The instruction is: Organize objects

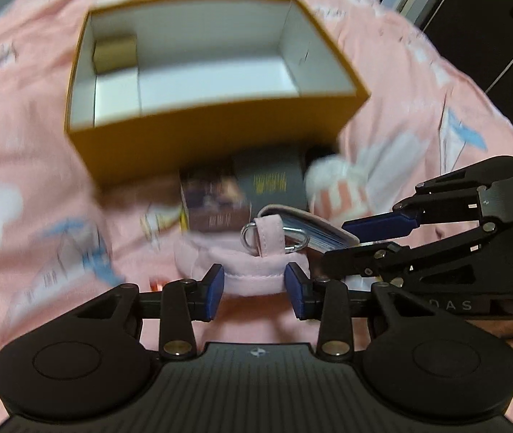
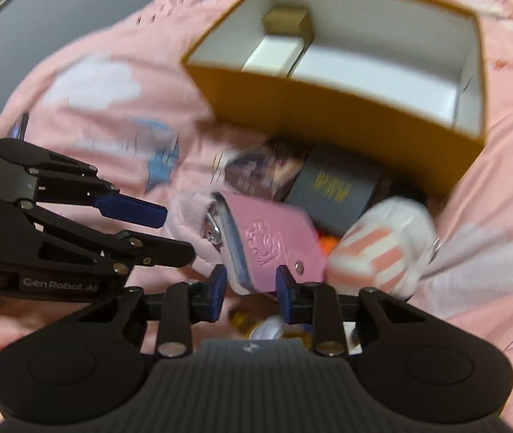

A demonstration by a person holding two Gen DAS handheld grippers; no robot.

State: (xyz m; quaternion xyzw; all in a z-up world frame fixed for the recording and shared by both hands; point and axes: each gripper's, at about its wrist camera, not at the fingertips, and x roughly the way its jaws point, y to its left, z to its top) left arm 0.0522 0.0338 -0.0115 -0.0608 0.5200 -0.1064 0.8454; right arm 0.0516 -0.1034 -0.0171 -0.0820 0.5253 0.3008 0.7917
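left gripper (image 1: 254, 285) clamped on pale pink pouch (image 1: 245, 269). right gripper (image 2: 250, 288) clamped on pink card holder (image 2: 274, 245). both on pink bedsheet (image 1: 22, 137), near orange box (image 1: 220, 133). small gold box (image 1: 115, 52) inside, far corner.

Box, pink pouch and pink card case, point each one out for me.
Box (image 1: 220, 144), left wrist view, front wall.
Pink pouch (image 1: 253, 283), left wrist view, seamed edge.
Pink card case (image 2: 274, 241), right wrist view, embossed cover.
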